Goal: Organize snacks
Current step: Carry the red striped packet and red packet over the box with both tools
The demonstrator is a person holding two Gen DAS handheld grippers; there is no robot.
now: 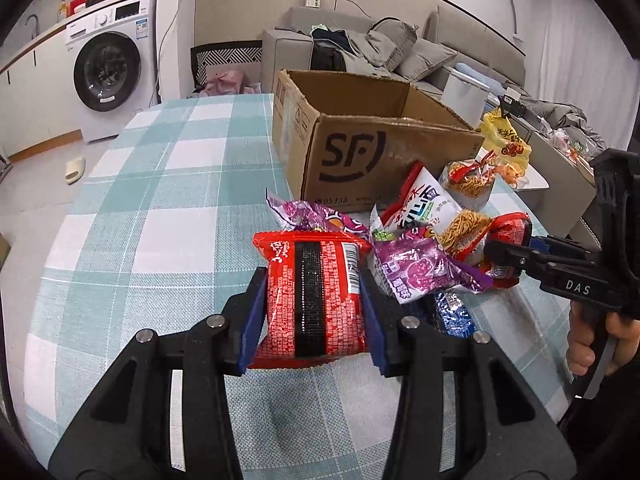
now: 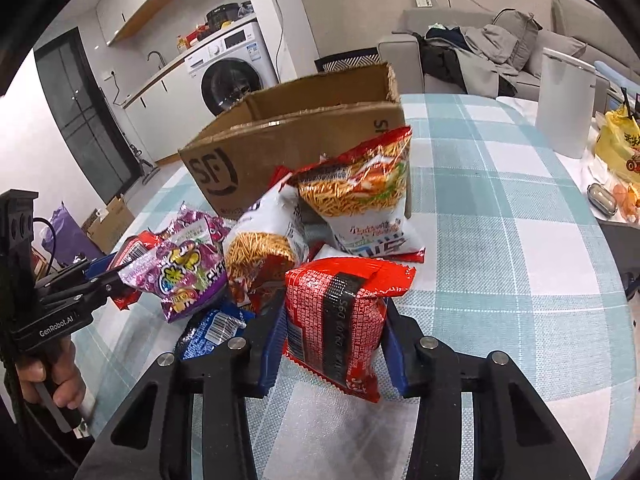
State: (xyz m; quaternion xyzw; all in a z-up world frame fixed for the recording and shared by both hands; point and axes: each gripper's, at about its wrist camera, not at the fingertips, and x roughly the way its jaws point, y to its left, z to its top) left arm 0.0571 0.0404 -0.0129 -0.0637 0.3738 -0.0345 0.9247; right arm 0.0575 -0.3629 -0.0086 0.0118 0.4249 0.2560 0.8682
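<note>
My left gripper (image 1: 314,300) is shut on a red snack packet (image 1: 316,296) with a black stripe, held just above the checked tablecloth. My right gripper (image 2: 334,328) is shut on another red packet (image 2: 340,320); it shows at the right of the left wrist view (image 1: 506,258). The left gripper shows at the left of the right wrist view (image 2: 108,276). Between them lies a pile: purple candy bags (image 1: 420,268) (image 2: 180,268), noodle-snack bags (image 2: 360,188) (image 1: 466,184), a blue packet (image 1: 454,314). An open SF cardboard box (image 1: 360,136) (image 2: 288,132) stands behind the pile.
A white container (image 2: 564,104) and a yellow bag (image 2: 620,144) stand at the table's far right. A sofa with clothes (image 1: 380,48) and a washing machine (image 1: 108,68) are beyond the table. The tablecloth (image 1: 168,208) spreads to the left of the box.
</note>
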